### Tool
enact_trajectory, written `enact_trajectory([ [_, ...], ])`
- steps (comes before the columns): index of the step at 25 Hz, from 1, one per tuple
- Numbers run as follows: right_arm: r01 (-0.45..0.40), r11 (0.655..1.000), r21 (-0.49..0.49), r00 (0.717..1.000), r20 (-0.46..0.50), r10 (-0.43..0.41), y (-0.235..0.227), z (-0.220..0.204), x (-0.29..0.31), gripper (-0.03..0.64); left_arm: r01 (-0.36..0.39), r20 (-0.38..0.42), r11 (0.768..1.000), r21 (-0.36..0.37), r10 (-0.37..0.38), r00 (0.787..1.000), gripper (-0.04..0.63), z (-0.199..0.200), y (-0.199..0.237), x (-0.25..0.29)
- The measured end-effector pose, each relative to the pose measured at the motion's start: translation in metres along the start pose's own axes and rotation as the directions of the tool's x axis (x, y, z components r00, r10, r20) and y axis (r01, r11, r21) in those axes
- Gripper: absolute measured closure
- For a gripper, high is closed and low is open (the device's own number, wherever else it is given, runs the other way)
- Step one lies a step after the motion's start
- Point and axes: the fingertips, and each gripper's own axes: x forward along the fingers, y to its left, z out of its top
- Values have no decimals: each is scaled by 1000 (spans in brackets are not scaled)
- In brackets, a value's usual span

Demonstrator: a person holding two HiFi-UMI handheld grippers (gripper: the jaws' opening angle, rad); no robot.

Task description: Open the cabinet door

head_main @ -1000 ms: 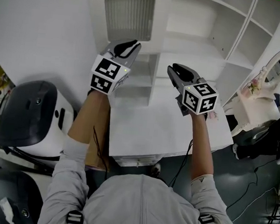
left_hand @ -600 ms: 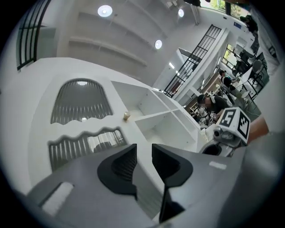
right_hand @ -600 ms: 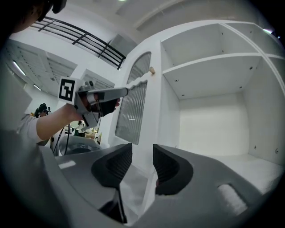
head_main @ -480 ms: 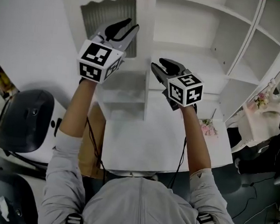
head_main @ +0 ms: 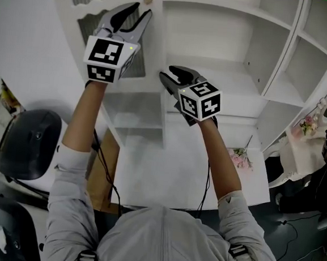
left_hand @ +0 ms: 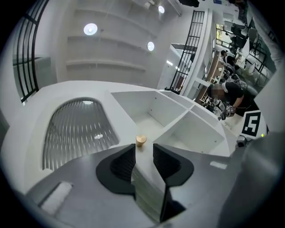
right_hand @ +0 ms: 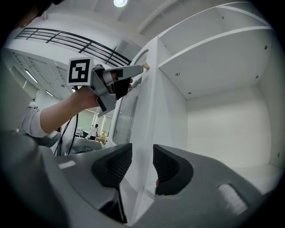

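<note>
White shelving stands along the back of a white desk (head_main: 165, 173), with open compartments (head_main: 228, 42) to the right. At the upper left is the cabinet door (head_main: 84, 25), a white frame round ribbed glass (left_hand: 75, 129) with 1 small round knob (head_main: 147, 0) near its inner edge. From the head view and both gripper views the door looks shut, lying flush with the cabinet front.

The left hand-held gripper (head_main: 137, 12) is raised to the door and tilted upward. Its jaws have just been opening and stand wide apart. In the left gripper view the knob (left_hand: 140, 140) sits just beyond the jaw tips, close to their centre line, and is not yet between the pads. Only the door's white edge shows through the gap, and nothing is gripped.

The right hand-held gripper (head_main: 173, 75) is lower and about level, near the door's knob-side edge. Its 2 jaws have also just been opening; they are apart and hold nothing, though that white edge lines up with the gap in the right gripper view.

The step in hand appears to be the reach for the knob, with the grasp not yet made. The next move probably calls for a short advance of the left hand-held gripper until its pads flank the knob, then a firm close, since a small round knob could slip out. The pull would then need to follow the door's arc about hinges that are likely on the far left side. The right hand-held gripper may need to stay out of that swing.
</note>
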Motion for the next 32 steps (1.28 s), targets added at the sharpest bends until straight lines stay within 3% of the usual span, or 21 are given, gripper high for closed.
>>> enact_trajectory([
  [6, -39, 999, 13, 999, 12, 39, 3, 0, 5, 465, -49, 5, 994, 99, 49, 999, 445, 12, 3, 13],
  [14, -35, 998, 53, 999, 21, 34, -3, -4, 0, 465, -55, -5, 991, 124, 57, 998, 477, 9, 6, 28],
  [25, -50, 992, 117, 998, -29, 54, -3, -15, 7, 465, -24, 23, 998, 60, 23, 999, 500, 15, 9, 23],
  [32, -75, 992, 97, 993, -86, 83, 15, -31, 18, 463, 2, 13, 999, 42, -2, 1000, 502, 20, 6, 8],
])
